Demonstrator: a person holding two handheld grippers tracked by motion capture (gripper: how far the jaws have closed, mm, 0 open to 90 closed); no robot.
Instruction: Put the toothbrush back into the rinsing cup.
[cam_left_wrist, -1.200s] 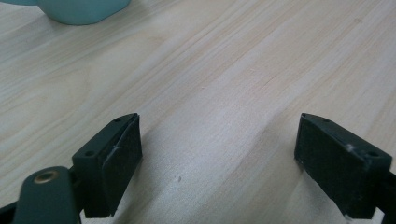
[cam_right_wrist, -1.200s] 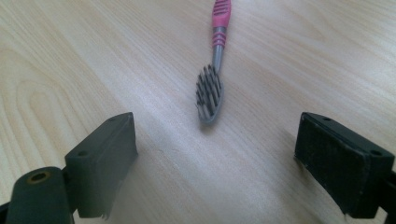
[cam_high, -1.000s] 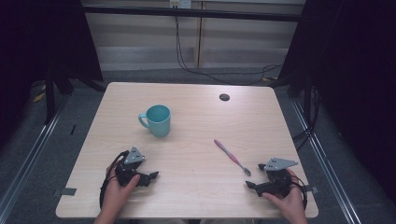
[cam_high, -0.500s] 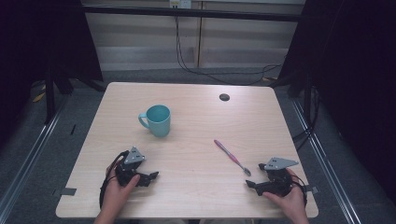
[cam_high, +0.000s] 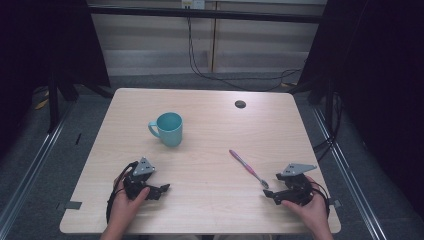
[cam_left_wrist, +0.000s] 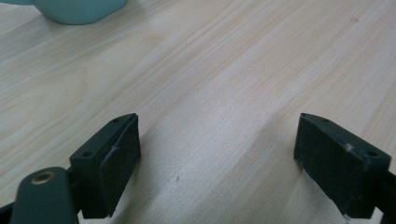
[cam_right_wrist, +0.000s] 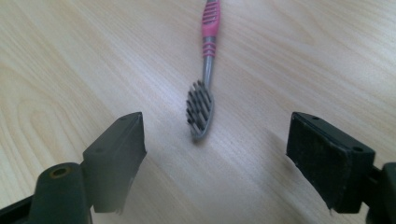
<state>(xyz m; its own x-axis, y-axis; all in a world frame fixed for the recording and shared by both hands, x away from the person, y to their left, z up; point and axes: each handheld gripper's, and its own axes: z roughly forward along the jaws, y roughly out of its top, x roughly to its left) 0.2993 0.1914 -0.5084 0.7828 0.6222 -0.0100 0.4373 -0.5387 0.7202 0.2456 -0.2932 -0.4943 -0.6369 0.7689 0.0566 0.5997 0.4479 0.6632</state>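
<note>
Right gripper (cam_high: 266, 192): held low over the surface (cam_high: 210, 200) in the person's right hand (cam_high: 310, 210); its jaws are set wide with nothing between the pads, and they have just been closing a little.
Toothbrush (cam_high: 248, 168): seen lying flat just ahead of the right gripper, apart from both jaws; in the right gripper view (cam_right_wrist: 204, 70) the grey bristle head is nearest the gripper, roughly midway between the jaws (slightly toward the left one), and the pink handle runs away from it.
Left gripper (cam_high: 164, 189): held low over the surface in the person's left hand (cam_high: 125, 205); its jaws are spread wide, and only bare wood grain is seen between them in the left gripper view (cam_left_wrist: 217, 154).
Mug (cam_high: 167, 128): a teal mug, upright, handle turned to the left gripper's side; it is placed well ahead of the left gripper, and its base is glimpsed at the far upper left of the left gripper view (cam_left_wrist: 79, 10).
Dark round spot (cam_high: 240, 104): set in the surface far beyond both grippers.
</note>
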